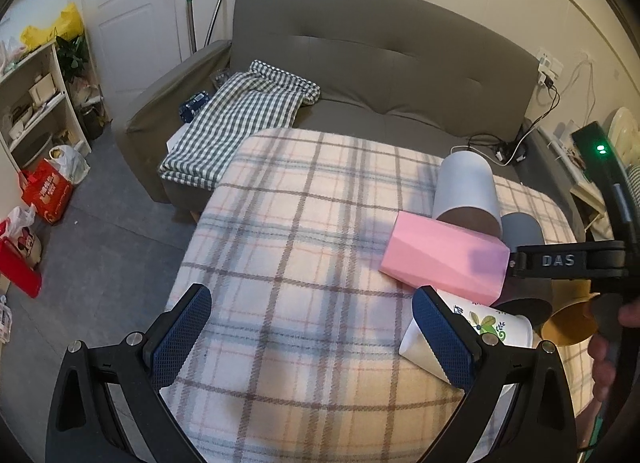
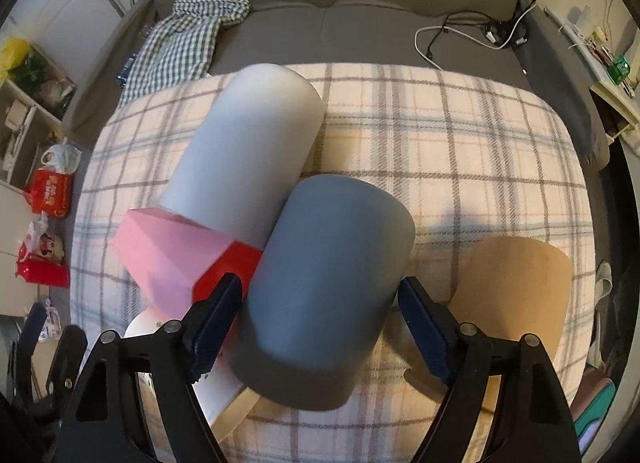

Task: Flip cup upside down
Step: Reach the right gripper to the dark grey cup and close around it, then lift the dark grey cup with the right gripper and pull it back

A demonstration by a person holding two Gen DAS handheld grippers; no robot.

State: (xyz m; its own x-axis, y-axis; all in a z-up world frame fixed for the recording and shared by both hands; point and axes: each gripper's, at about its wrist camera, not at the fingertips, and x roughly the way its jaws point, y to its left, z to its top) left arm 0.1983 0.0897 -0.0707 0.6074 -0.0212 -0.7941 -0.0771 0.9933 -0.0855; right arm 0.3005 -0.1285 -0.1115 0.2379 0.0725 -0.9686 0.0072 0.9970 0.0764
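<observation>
Several cups lie on their sides on a plaid tablecloth (image 1: 288, 247). In the right wrist view my right gripper (image 2: 320, 315) is shut on a blue-grey cup (image 2: 332, 263), its fingers (image 2: 218, 315) pressing both sides. Beside it lie a white cup (image 2: 248, 143), a pink faceted cup (image 2: 160, 247) and a brown paper cup (image 2: 516, 295). In the left wrist view my left gripper (image 1: 312, 339) is open and empty over bare cloth. A floral paper cup (image 1: 488, 327) lies behind its right finger (image 1: 444, 339), next to the pink cup (image 1: 444, 259) and the white cup (image 1: 466, 187).
A grey sofa (image 1: 380, 75) with a checked blanket (image 1: 236, 119) stands behind the table. Cables (image 2: 472, 35) lie on the sofa seat. A shelf (image 1: 36, 103) and red bags (image 1: 46, 191) stand on the floor at the left.
</observation>
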